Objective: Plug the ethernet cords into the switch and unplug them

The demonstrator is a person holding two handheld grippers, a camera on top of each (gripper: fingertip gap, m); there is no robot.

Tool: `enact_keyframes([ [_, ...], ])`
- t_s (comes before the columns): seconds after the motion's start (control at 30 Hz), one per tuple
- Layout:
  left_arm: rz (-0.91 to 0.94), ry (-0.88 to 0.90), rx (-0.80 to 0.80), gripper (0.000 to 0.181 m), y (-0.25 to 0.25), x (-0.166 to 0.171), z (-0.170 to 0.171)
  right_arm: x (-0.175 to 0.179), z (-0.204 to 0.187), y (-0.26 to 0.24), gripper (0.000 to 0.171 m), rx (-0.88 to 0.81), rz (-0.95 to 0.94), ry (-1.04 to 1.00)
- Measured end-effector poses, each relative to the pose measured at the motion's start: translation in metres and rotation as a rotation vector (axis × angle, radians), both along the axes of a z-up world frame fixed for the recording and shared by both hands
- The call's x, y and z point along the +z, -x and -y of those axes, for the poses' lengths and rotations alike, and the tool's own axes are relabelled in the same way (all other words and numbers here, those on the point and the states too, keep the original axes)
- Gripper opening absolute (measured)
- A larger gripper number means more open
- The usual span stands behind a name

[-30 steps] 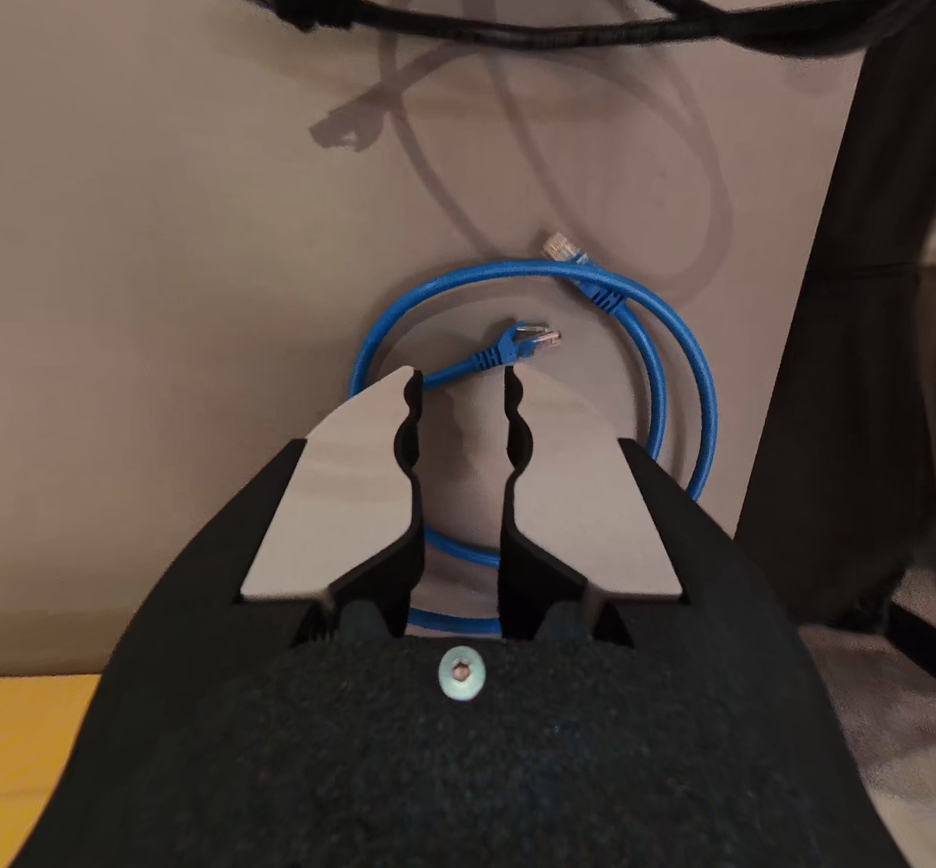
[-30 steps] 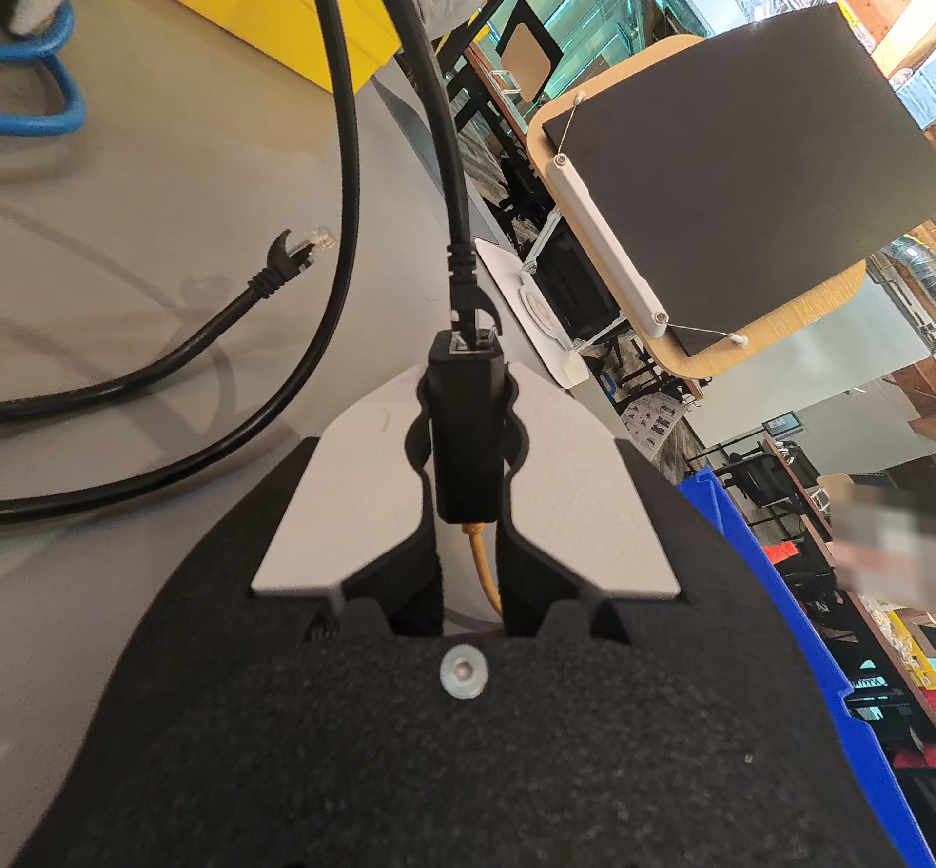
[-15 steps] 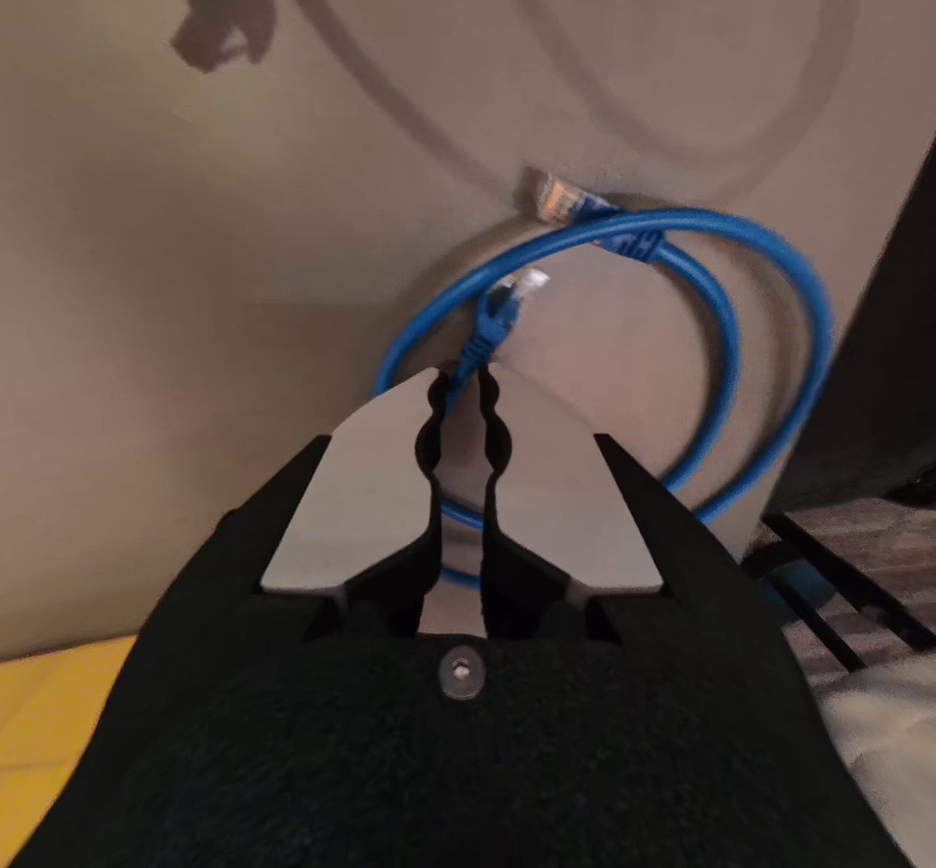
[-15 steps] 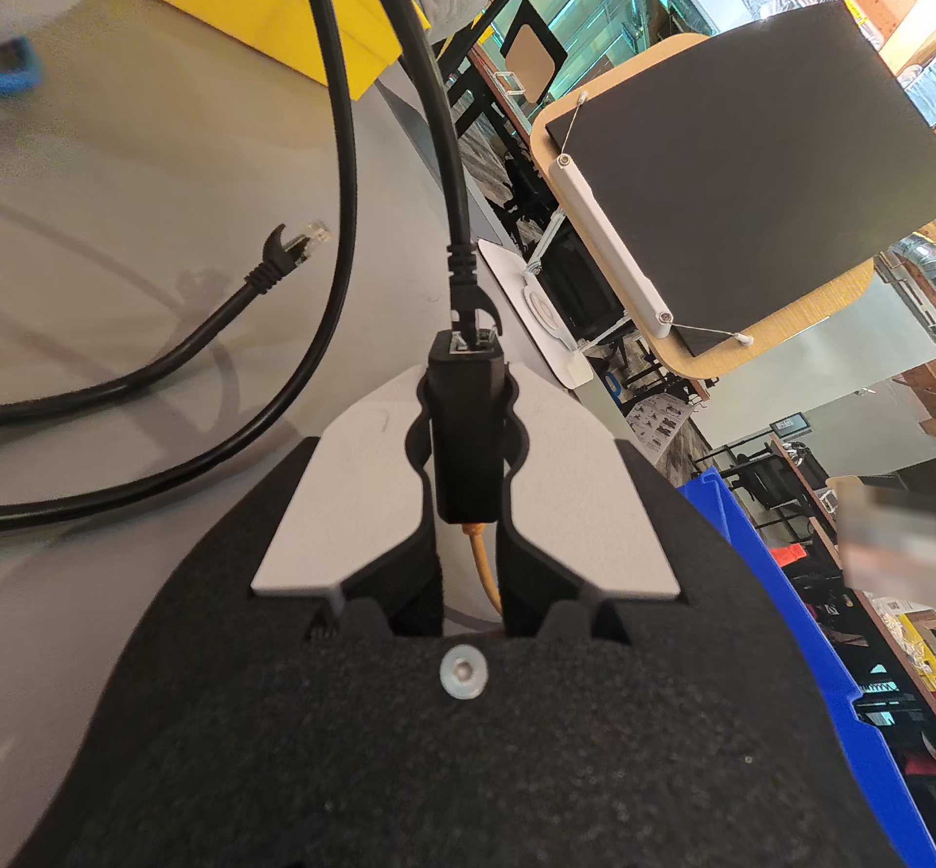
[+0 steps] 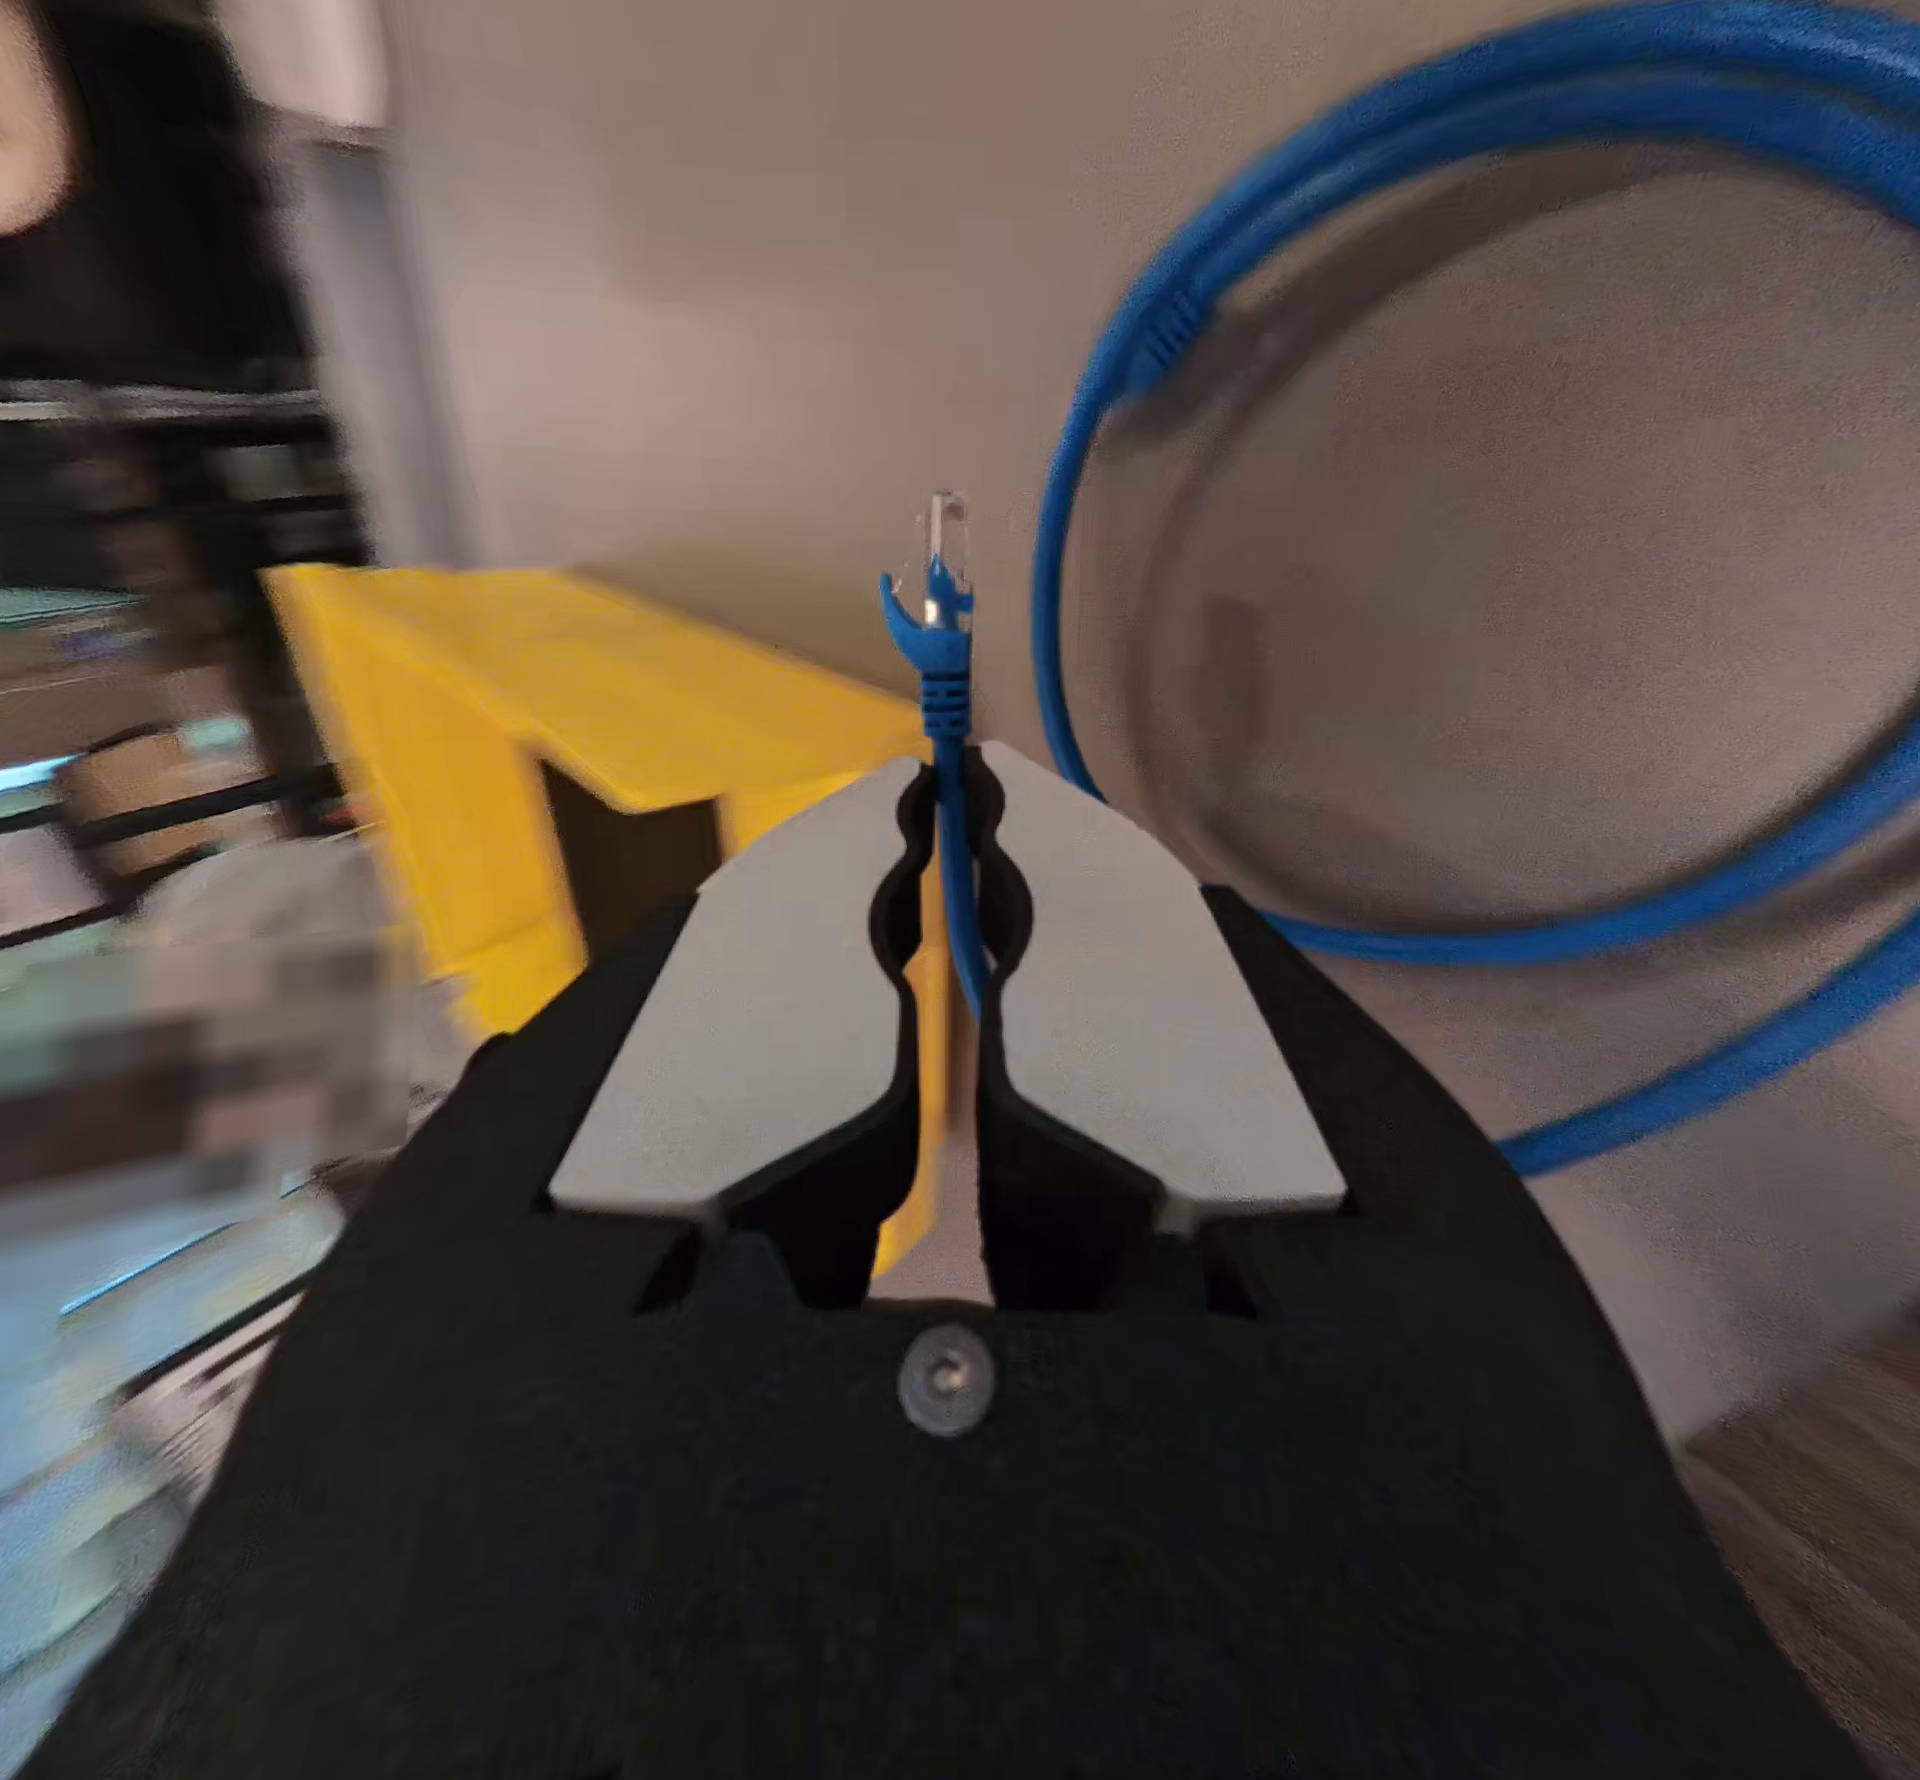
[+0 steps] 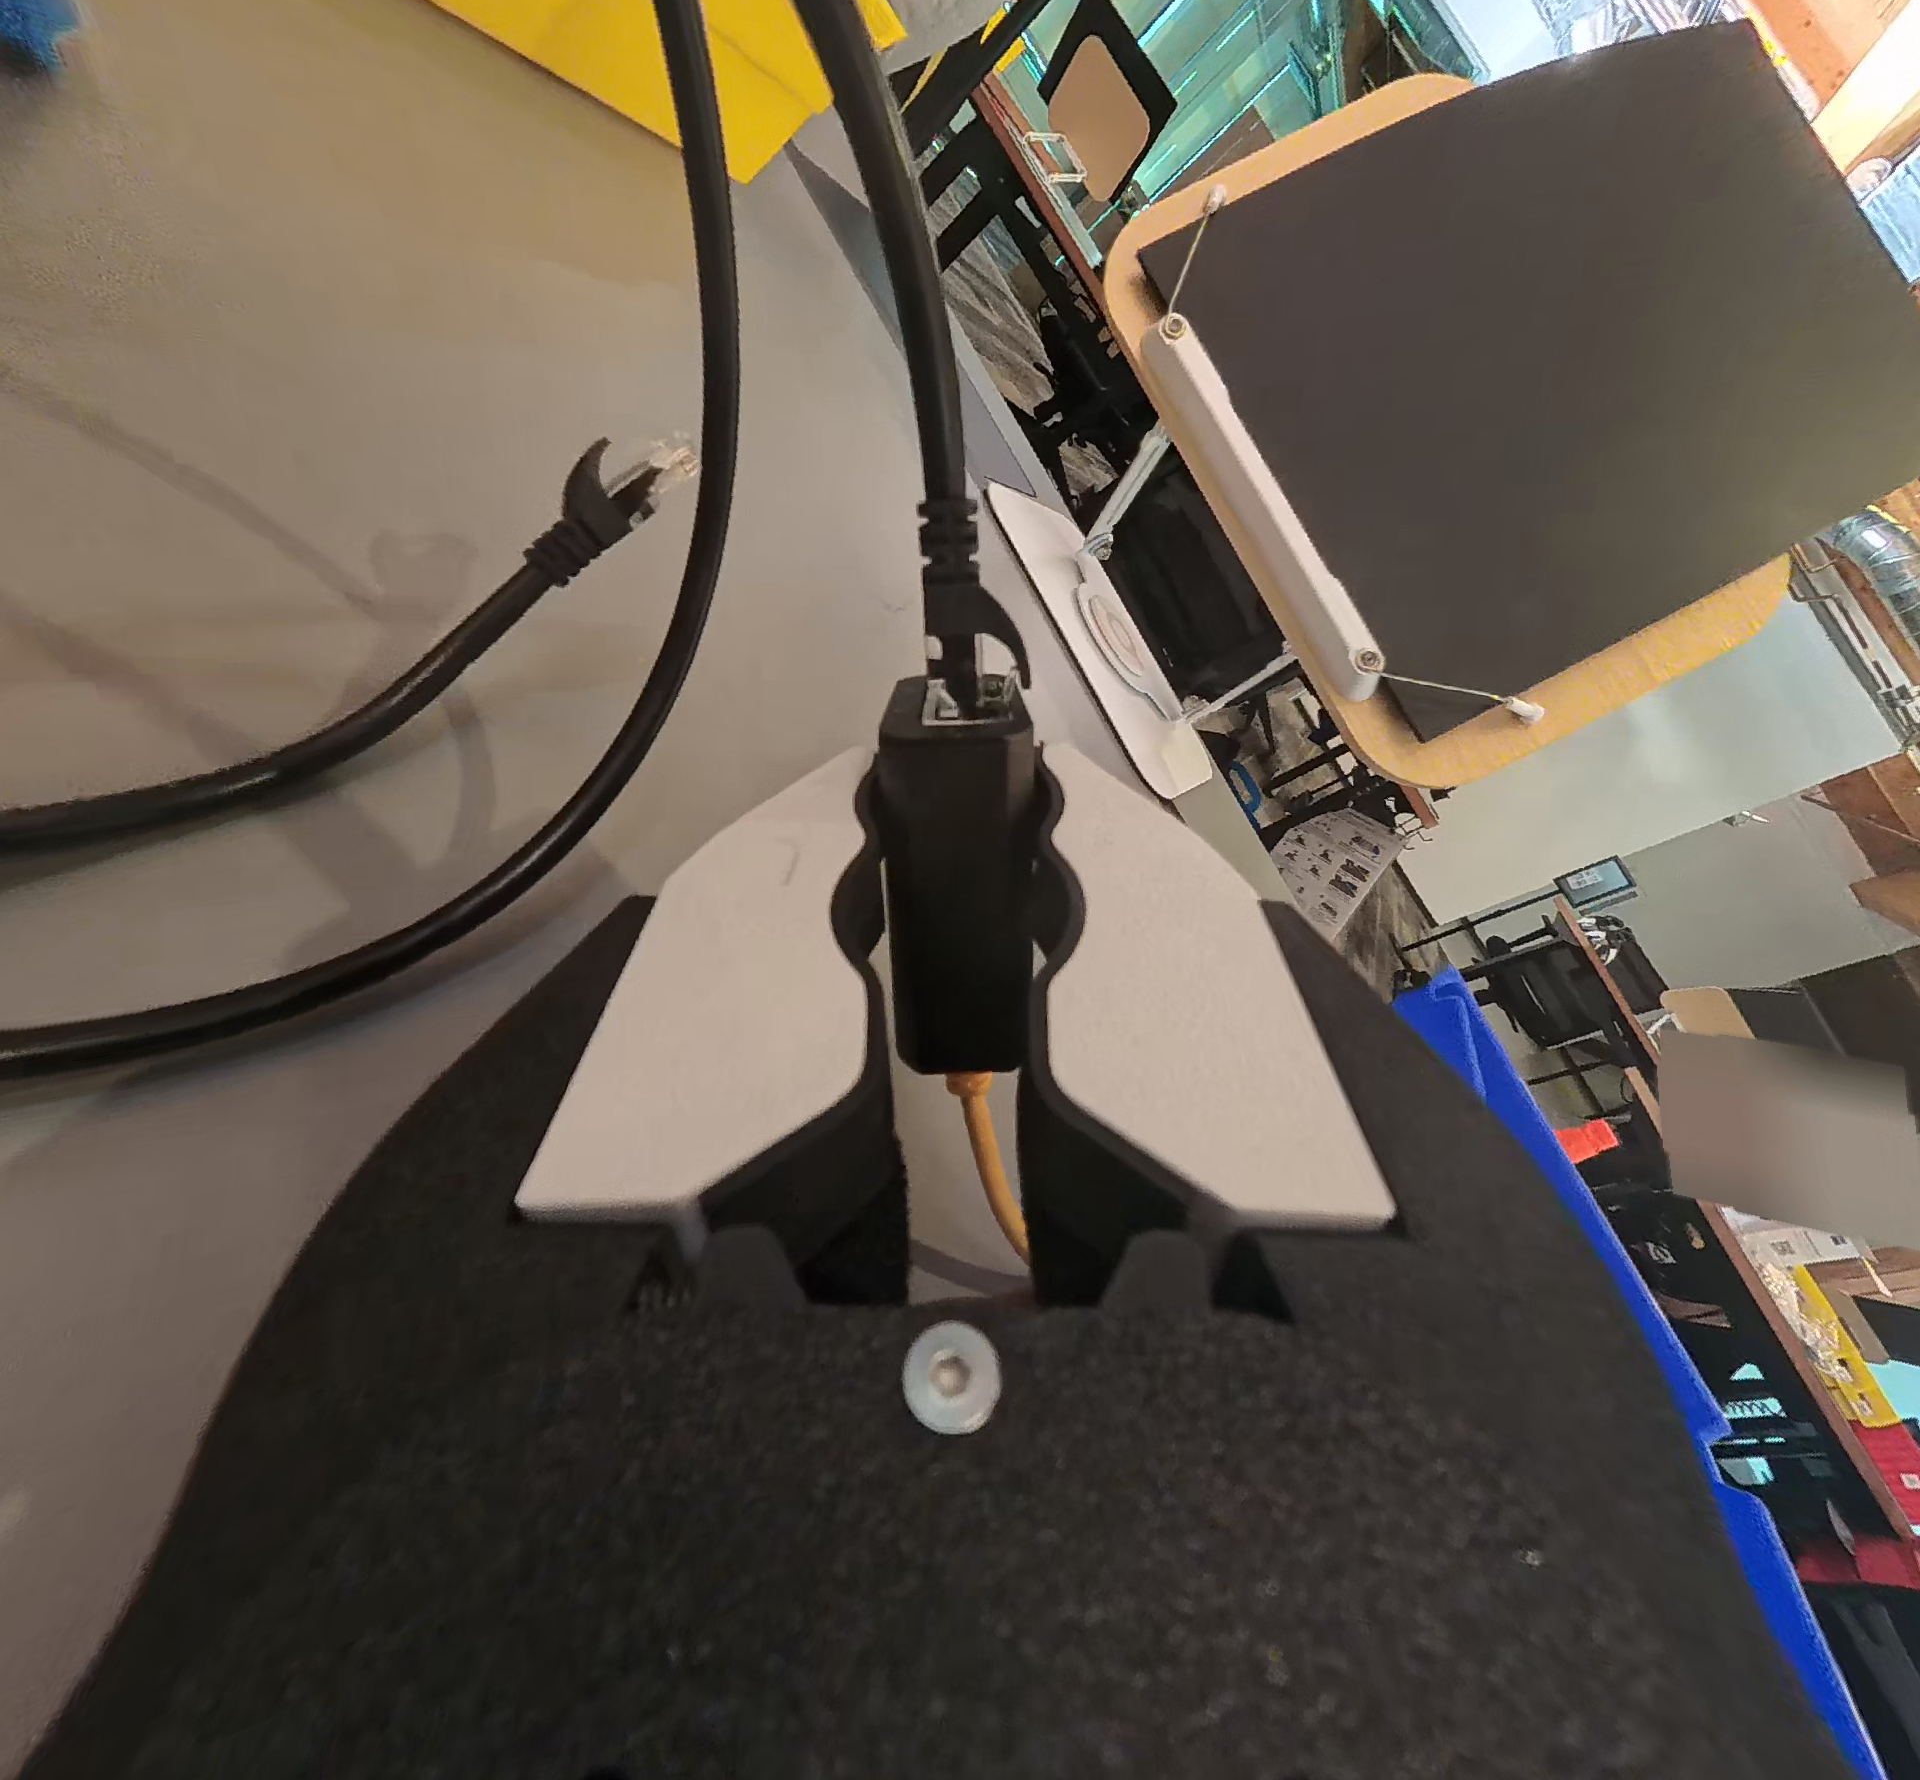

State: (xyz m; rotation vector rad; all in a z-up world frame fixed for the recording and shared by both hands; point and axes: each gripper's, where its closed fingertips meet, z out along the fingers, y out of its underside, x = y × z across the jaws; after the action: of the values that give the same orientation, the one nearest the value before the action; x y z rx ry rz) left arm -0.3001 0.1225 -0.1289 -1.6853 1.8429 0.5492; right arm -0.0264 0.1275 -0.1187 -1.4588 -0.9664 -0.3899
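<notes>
- left gripper [image 5: 951, 780] clamped on blue cord [image 5: 1049, 650] just behind its plug, plug pointing up
- right gripper [image 6: 956, 774] clamped on black switch [image 6: 956, 889]; black cord [image 6: 940, 442] plugged into its top port

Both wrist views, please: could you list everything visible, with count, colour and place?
blue ethernet cord: one, blue, coiled over the grey table, one plug end held up
black ethernet cord: one, black, plugged into the switch, free plug on the table
switch: one, black, orange lead behind it
yellow bin: one, table's far edge
blue bin: one, lower right
black panel: one, wood-rimmed, background
left gripper: shut on the blue cord
right gripper: shut on the switch
</notes>
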Motion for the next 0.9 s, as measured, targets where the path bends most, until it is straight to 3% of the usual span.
enact_keyframes([
  [0.1, 0.019, -0.347, 0.012, 0.005, -0.008, 0.022, 0.005, -0.001, 0.0, 0.0, 0.025, -0.004, 0.013, -0.002],
  [0.2, -0.063, -0.525, 0.029, 0.005, -0.012, 0.008, 0.031, -0.002, 0.0, 0.0, 0.025, -0.003, 0.015, 0.001],
  [0.3, 0.045, -0.381, 0.079, 0.005, -0.024, -0.02, 0.066, -0.003, -0.001, 0.001, 0.025, -0.003, 0.024, 0.002],
  [0.43, 0.387, 0.029, 0.221, 0.005, -0.041, -0.028, 0.09, -0.001, -0.001, 0.0, 0.025, -0.002, 0.011, 0.002],
  [0.47, 0.453, 0.077, 0.267, 0.005, -0.036, -0.019, 0.082, -0.001, -0.001, 0.0, 0.025, -0.001, 0.009, 0.004],
  [0.53, 0.54, -0.028, 0.362, 0.005, -0.009, 0.023, 0.049, -0.002, -0.001, 0.001, 0.025, 0.0, 0.011, 0.004],
  [0.6, 0.538, -0.32, 0.38, 0.005, 0.02, 0.081, 0.025, -0.002, -0.001, 0.0, 0.024, 0.0, 0.012, 0.004],
  [0.7, 0.468, -0.684, 0.246, 0.005, 0.015, 0.141, 0.033, -0.001, -0.001, 0.0, 0.025, -0.001, 0.005, 0.005],
  [0.77, 0.38, -0.741, 0.142, 0.004, -0.011, 0.13, 0.049, -0.002, -0.001, 0.0, 0.025, -0.002, 0.009, 0.006],
  [0.9, 0.162, -0.757, -0.09, 0.005, -0.066, 0.056, 0.084, -0.002, -0.001, 0.0, 0.025, -0.004, 0.01, 0.006],
])
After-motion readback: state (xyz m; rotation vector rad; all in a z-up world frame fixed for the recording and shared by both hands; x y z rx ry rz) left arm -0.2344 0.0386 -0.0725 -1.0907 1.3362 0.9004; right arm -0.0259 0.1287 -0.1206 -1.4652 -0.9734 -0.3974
